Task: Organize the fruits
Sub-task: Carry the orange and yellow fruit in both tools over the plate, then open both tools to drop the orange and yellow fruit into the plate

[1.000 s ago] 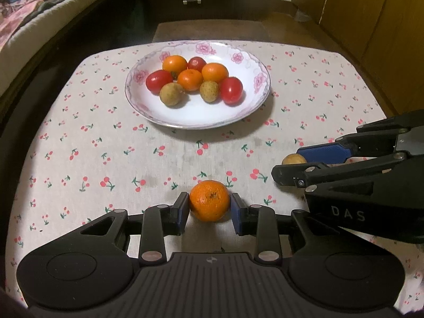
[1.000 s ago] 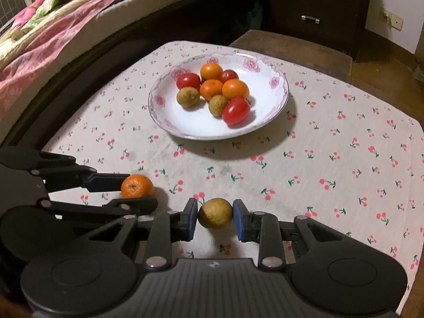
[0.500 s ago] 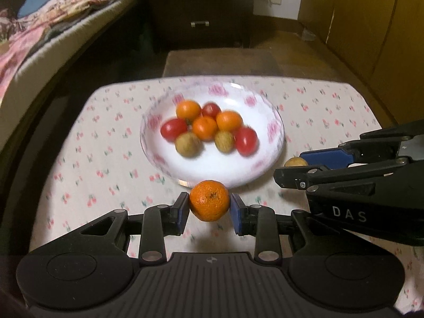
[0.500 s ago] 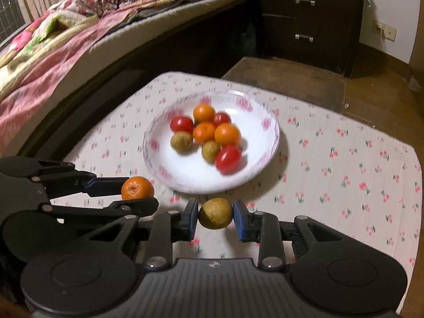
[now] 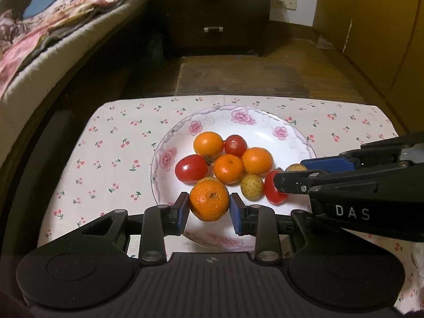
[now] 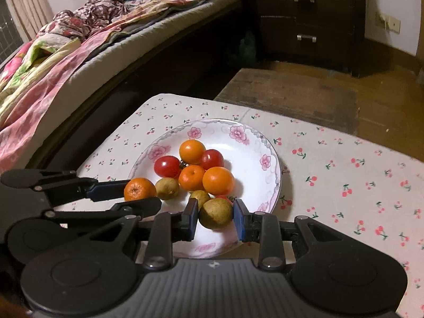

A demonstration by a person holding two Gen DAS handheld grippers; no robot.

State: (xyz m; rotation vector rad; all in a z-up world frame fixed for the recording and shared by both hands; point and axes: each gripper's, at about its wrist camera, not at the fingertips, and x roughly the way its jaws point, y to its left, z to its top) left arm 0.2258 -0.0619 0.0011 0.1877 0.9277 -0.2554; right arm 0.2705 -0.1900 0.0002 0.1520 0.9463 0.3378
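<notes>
left claw [image 5: 209, 210] around mandarin [image 5: 209, 201], stem-end up

Warm, yellowish indoor light falls from above, bright on the white plate [image 5: 296, 135] and the cherry-print cloth over the desk [image 5: 111, 143], dim toward the bed [image 6: 53, 61] and the dark drawers [image 5: 212, 13]. Small glints sit on the tomatoes [image 6: 167, 166] (tiny white specks, nothing blown out). Soft shadows pool under the fruit. Both views are sharp at the centre; the fisheye bends straight edges and the corners darken to black.
</notes>
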